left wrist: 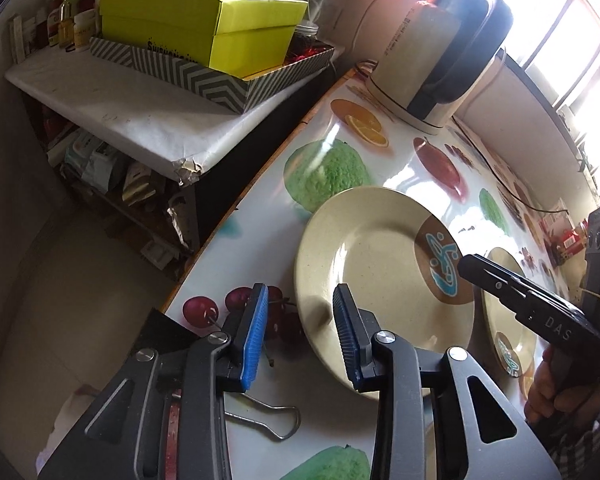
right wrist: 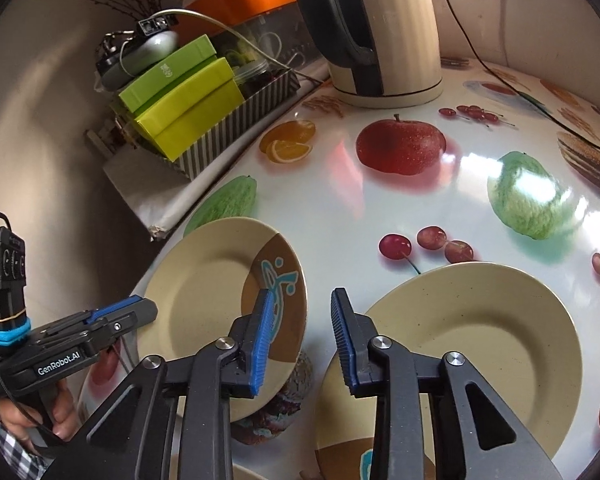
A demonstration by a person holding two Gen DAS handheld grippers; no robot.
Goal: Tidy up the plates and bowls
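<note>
Two cream plates are seen lying side by side, just apart, on a fruit-printed table (right wrist: 380,208) near a cream electric kettle (right wrist: 384,36). The left gripper (left wrist: 300,320) is held partly open astride the near rim of the left plate (left wrist: 376,256), its blue pads not pressing on it. The right gripper (right wrist: 300,332) is likewise partly open astride the left rim of the right plate (right wrist: 480,340), nothing being gripped.
</note>
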